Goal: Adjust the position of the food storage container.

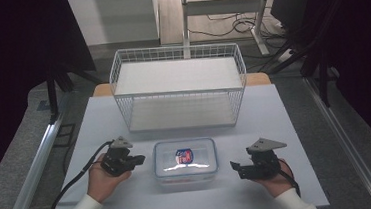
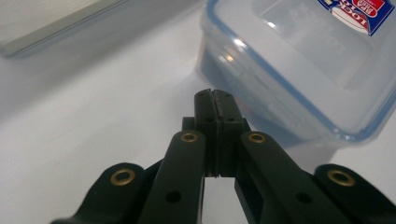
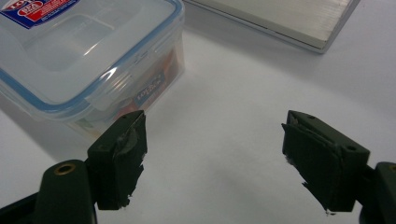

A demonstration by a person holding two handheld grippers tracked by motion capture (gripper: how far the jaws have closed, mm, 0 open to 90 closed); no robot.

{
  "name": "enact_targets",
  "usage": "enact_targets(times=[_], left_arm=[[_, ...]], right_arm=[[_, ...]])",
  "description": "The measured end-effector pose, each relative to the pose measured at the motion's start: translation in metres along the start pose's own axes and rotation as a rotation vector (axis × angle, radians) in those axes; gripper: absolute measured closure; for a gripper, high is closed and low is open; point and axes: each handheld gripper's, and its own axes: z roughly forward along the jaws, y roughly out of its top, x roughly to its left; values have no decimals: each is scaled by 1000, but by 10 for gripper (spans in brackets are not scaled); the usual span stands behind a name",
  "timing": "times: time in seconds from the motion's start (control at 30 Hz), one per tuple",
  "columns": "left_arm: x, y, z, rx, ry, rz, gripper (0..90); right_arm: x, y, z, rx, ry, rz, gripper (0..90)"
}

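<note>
A clear plastic food box [image 1: 185,163] with a blue-sealed lid and a red and blue label sits at the near middle of the white table. My left gripper [image 1: 140,159] lies just left of the box, shut with nothing between its jaws; in the left gripper view the box [image 2: 299,70] stands close ahead of its closed tips [image 2: 214,95]. My right gripper [image 1: 235,168] rests to the right of the box, open and empty. In the right gripper view the box [image 3: 84,60] with coloured packets inside is at the upper left, beyond the gripper [image 3: 212,149].
A white wire basket [image 1: 179,86] with a pale board in its bottom stands behind the box, at the far middle of the table [image 1: 285,126]. A desk frame and cables are on the floor beyond. Bare tabletop lies on both sides of the basket.
</note>
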Motion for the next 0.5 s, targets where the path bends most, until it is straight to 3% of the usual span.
enact_targets(times=[0.13,0.33,0.37,0.4,0.43,0.5], left_arm=[[3,-3,-9,-37,-13,-25,896],[1,-3,-10,-48,-25,-32,835],[1,-3,-10,-50,-26,-34,760],[0,-3,-10,-50,-29,-41,561],[0,-3,-10,-51,-31,-44,561],[1,-2,-13,-70,-41,-69,394]], right_arm=[[0,1,1,-2,2,-1,219],[0,1,1,-3,2,3,219],[0,1,1,-3,2,3,219],[0,1,1,-5,4,4,219],[0,1,1,-5,4,4,219],[-1,1,1,-7,7,6,219]])
